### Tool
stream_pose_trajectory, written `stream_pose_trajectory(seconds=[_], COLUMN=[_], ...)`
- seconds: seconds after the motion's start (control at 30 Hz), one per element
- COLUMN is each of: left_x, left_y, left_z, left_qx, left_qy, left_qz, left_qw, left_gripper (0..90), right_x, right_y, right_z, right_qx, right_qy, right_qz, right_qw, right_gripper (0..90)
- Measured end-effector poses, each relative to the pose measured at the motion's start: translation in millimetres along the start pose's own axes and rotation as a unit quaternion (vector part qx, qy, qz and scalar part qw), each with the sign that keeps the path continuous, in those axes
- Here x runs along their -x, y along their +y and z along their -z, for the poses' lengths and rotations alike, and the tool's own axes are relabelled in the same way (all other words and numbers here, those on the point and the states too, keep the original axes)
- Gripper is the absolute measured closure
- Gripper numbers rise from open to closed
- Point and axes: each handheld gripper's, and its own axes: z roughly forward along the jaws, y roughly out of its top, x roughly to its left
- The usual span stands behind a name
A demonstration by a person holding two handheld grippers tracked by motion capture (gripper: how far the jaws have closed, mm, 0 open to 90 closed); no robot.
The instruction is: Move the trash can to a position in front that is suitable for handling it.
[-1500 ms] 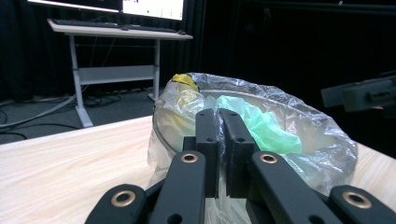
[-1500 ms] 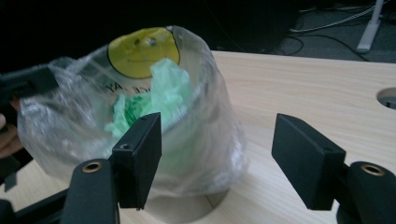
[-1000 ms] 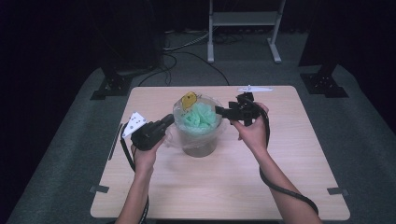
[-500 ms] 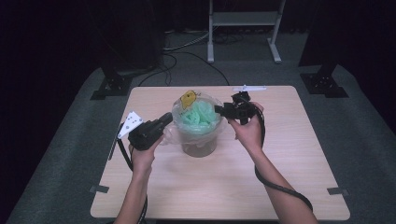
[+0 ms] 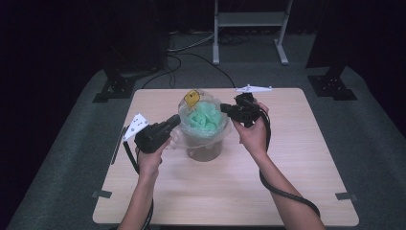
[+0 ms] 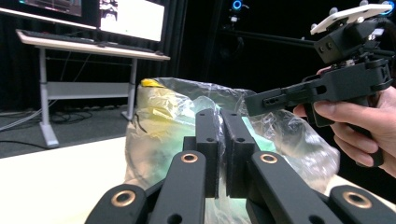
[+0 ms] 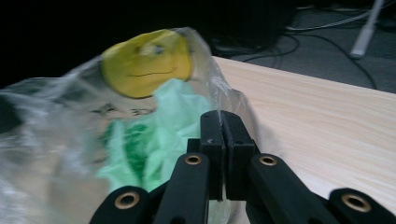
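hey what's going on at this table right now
A person is working a clear plastic bag that lines a small bin on the wooden table. The left gripper is shut on the bag's near-left edge. The right gripper has just closed its jaws on the opposite edge. Crumpled green material fills the bag.

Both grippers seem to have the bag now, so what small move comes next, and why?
Probably lift both rims together. The left gripper and right gripper, just closed, each pinch the clear bag at opposite sides of the bucket.
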Motion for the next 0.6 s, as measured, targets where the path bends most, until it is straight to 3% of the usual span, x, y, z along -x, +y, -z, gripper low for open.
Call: stream_pose_trajectory(seconds=[0.17,0.4,0.6], left_x=[6.5,15.0,18.4], left_y=[-0.6,-8.6,-12.3], left_z=[-6.4,-19.7,-24.5], left_qx=[0.0,-0.017,-0.024], left_qy=[-0.011,-0.027,-0.034], left_qz=[-0.004,-0.003,-0.005], left_qw=[0.9999,0.9995,0.9991], left_gripper=[86.7,86.7,86.7], right_x=[-12.4,-15.8,-18.2], right_y=[2.2,-2.6,-6.4], right_z=[0.9,-9.4,-17.3], right_qx=[-0.017,-0.045,-0.056], right_qy=[0.039,0.11,0.136], right_qz=[0.014,-0.023,-0.041], right_qw=[0.999,0.9926,0.9882], right_gripper=[89.0,89.1,89.2])
